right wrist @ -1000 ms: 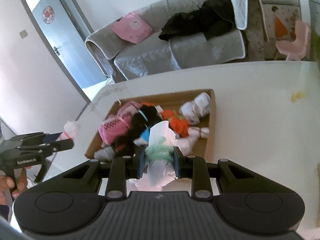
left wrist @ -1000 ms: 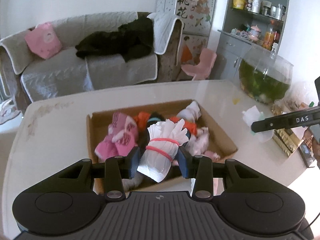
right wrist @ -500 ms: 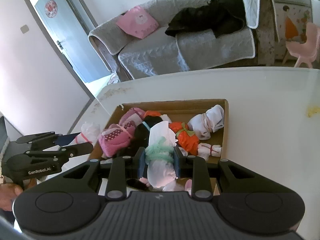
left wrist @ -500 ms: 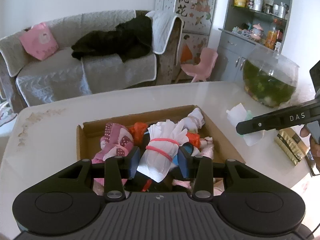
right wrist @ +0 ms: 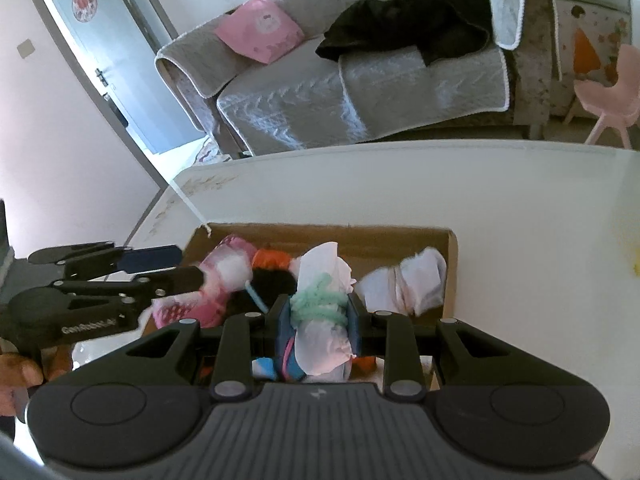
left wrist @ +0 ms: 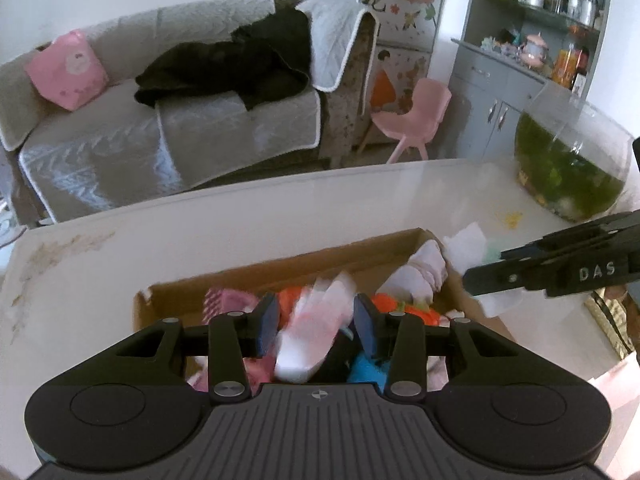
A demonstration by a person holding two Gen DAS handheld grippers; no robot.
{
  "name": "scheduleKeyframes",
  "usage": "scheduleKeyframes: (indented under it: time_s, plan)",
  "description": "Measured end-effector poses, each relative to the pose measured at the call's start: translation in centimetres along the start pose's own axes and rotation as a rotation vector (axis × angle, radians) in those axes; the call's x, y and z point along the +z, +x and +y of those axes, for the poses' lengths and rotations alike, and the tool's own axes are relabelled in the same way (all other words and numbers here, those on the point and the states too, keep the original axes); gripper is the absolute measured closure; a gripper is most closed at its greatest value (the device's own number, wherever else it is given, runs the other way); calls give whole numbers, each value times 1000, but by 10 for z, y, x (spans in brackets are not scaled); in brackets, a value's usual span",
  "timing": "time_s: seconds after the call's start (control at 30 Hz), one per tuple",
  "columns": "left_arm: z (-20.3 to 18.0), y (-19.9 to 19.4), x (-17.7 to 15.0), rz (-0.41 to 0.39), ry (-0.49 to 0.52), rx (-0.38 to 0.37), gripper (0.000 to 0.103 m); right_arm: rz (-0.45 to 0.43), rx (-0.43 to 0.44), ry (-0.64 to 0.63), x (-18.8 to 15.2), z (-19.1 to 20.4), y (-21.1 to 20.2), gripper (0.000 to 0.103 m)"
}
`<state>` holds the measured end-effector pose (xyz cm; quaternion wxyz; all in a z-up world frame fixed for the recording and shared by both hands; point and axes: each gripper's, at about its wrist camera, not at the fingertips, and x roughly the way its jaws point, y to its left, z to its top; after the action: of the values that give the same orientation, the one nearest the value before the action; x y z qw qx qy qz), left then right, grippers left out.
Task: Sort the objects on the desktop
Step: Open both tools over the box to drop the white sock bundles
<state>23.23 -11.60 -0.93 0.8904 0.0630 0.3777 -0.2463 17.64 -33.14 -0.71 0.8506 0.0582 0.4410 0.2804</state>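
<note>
A cardboard box (left wrist: pixel 280 270) (right wrist: pixel 320 232) on the white table holds several rolled cloth bundles: pink, orange, black, white and blue. My left gripper (left wrist: pixel 317 326) hangs over the box's near part, shut on a white bundle with a red band (left wrist: pixel 316 332), which is blurred. In the right wrist view the left gripper (right wrist: pixel 188 266) reaches in over the box's left side. My right gripper (right wrist: pixel 319 320) is shut on a white bundle tied with mint-green yarn (right wrist: pixel 320 312), just above the box's near edge. From the left wrist view the right gripper (left wrist: pixel 476 276) sits at the box's right corner.
A glass fishbowl with green water (left wrist: pixel 568 168) stands at the table's far right, and a gold packet (left wrist: pixel 608 312) lies near the right edge. A hand (right wrist: pixel 16 376) grips the left tool. A sofa and a pink chair stand beyond the far table edge.
Both grippers have come in toward the box with their bundles, the left from the box's left, the right from its right. Both now hang over it. Neither grip has changed.
</note>
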Motion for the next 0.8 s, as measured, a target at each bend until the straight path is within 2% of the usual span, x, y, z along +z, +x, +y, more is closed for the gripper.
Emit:
scheduleKeyframes:
  time_s: [0.17,0.3,0.5,0.8]
  plan:
    - [-6,28,14,18,17,-1,55,16,-5,-2,9,0,20,77]
    - [-4,42,14,33,18,3,55,40,-14,12,10,-6,39,76]
    - [5,50,8,53,2,24,53,48,-32,7,12,-4,53,72]
    - [6,46,3,53,-7,4,50,44,-56,-2,15,0,53,72]
